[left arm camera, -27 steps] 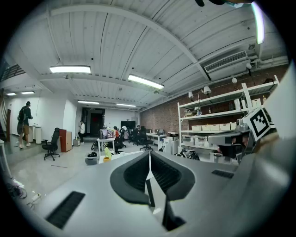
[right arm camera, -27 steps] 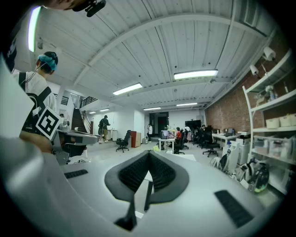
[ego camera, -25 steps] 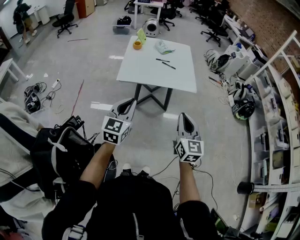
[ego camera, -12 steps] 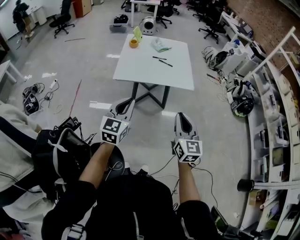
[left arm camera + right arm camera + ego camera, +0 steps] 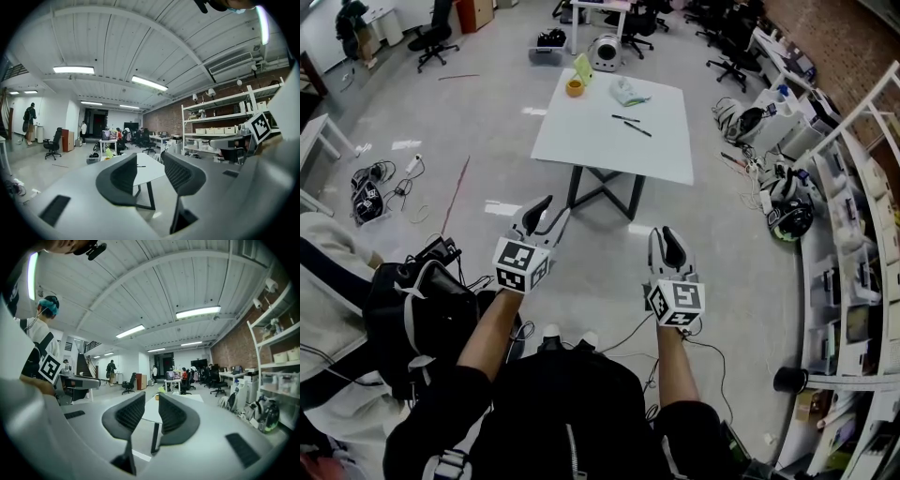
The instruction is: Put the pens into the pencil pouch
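Pens (image 5: 637, 129), two (on table (image 5: 581, 141)), one pouch (image 5: 628, 92)

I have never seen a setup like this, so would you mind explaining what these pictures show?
There is no robot: a person holds a two-jaw gripper in each hand, the left gripper and the right gripper. The head view looks down from a camera on the person's head; the two gripper views come from cameras riding on each gripper, looking along its jaws. Ahead stands a white table with two pens, a pale pouch and an orange round item. Both grippers' jaws have just been opening and stand apart with nothing between them, so nothing is held.
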{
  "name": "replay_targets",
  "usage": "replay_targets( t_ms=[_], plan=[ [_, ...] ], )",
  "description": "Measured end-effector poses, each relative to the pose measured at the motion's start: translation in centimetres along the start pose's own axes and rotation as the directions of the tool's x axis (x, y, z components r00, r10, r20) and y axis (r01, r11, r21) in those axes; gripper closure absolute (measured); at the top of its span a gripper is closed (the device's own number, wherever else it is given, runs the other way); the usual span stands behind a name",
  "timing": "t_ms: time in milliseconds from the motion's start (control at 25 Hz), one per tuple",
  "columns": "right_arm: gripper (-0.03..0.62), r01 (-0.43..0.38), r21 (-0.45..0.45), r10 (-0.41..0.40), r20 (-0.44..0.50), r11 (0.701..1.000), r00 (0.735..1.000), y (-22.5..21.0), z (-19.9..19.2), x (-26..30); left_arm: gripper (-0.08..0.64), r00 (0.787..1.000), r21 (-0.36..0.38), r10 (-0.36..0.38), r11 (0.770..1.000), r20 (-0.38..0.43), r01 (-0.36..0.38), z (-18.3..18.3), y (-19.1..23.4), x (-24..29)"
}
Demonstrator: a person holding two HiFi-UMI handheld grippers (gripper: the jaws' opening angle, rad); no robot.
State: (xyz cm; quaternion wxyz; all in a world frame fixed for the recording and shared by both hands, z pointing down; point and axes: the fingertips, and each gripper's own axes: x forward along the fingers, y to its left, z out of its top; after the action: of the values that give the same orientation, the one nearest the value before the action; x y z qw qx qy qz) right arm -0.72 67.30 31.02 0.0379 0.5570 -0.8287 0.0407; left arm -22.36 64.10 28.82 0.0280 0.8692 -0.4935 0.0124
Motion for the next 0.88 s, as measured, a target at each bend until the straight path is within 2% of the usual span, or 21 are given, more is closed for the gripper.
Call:
replay_targets(
  t_ms=[40,200,400,640,880],
  plan=[
    [0.502,-0.002,-0.001,0.002,0.000,1.000,1.000,-0.1,-0.1,0.1,0.363,1.000,-0.006,-0.001,1.000,-0.003,0.001,-0.2,0.1,0.1],
    [0.454,-0.012,0.005,0.012,-0.009,1.000,1.000,-0.5,-0.8,0.4,0.304,1.000,-0.010,0.010,1.000,-0.008,-0.010,-0.6,0.2,0.1],
    [0.373,-0.012,0.002,0.012,-0.013,1.000,1.000,-1.8,-1.3,0.5,0.298,1.000,-0.021,0.024,0.999,-0.006,-0.024,-0.8,-0.2,0.9],
    [0.353,-0.045,0.008,0.045,-0.031,0.999,0.998,-2.5,-2.3,0.6,0.298,0.998,-0.034,0.056,0.998,-0.018,-0.056,-1.5,-0.9,0.8],
    [0.354,-0.049,0.012,0.049,-0.030,0.999,0.998,-3.6,-2.0,1.9,0.299,0.998,-0.032,0.052,0.998,-0.027,-0.053,-1.7,-0.8,2.6]
  ],
)
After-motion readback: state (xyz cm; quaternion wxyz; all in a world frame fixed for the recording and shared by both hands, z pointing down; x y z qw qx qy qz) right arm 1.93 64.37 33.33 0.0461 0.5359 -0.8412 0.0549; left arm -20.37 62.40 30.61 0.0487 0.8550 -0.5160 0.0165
